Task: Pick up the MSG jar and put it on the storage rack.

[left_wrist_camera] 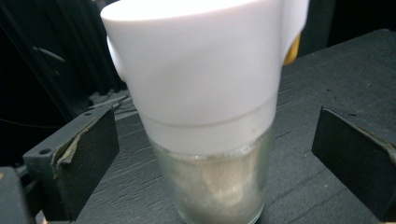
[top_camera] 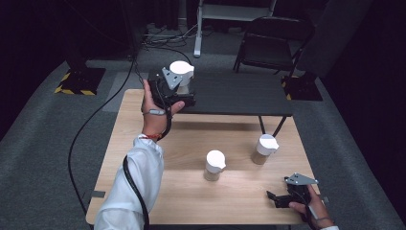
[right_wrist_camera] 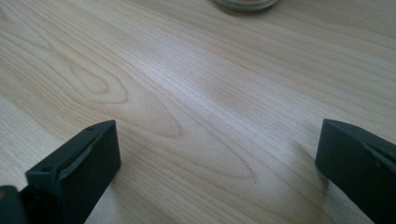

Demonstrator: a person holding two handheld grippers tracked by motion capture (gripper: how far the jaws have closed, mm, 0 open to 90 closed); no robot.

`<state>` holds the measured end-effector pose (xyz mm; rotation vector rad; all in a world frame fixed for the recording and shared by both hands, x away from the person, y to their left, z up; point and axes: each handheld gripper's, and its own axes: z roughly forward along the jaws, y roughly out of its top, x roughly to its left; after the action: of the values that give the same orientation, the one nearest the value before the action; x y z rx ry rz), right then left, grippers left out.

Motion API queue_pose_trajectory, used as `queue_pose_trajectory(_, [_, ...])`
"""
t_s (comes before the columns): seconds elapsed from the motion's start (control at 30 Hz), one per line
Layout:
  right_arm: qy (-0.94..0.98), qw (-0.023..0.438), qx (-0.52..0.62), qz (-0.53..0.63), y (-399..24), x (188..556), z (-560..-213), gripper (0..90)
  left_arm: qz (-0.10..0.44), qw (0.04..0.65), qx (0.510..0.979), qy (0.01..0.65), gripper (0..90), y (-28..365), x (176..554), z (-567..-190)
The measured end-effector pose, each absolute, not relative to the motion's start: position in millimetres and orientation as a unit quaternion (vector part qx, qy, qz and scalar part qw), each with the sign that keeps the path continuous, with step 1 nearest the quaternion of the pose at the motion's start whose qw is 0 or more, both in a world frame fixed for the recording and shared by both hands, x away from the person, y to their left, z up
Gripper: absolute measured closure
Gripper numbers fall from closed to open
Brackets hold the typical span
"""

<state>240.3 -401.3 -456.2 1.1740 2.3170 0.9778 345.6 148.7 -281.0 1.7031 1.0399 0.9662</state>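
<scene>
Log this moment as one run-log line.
left claw: open around jar on black table | right claw: open, over wooden table

A glass jar [left_wrist_camera: 212, 186] with a tall white lid [top_camera: 181, 72] stands upright on the black desk [top_camera: 239, 93], toward its 9 o'clock end. Pale powder fills the clear lower part.

in the left gripper view the top of the jar [left_wrist_camera: 205, 116] is cut off by the edge. in the right gripper view another jar [right_wrist_camera: 246, 3] shows just its bottom rim.
</scene>
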Motion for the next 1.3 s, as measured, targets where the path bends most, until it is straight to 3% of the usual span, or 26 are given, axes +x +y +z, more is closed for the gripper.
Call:
queue_pose_trajectory(0.47, [0.821,0.182,0.416,0.346,-401.3,240.3,-456.2,0.0,0.437,0.425,0.699,0.373,0.4,138.0,316.7,-300.2])
queue_pose_trajectory(1.3, [0.821,0.182,0.416,0.346,-401.2,240.2,-456.2,0.0,0.423,0.445,0.713,0.339,0.4,145.8,278.2,-338.1])
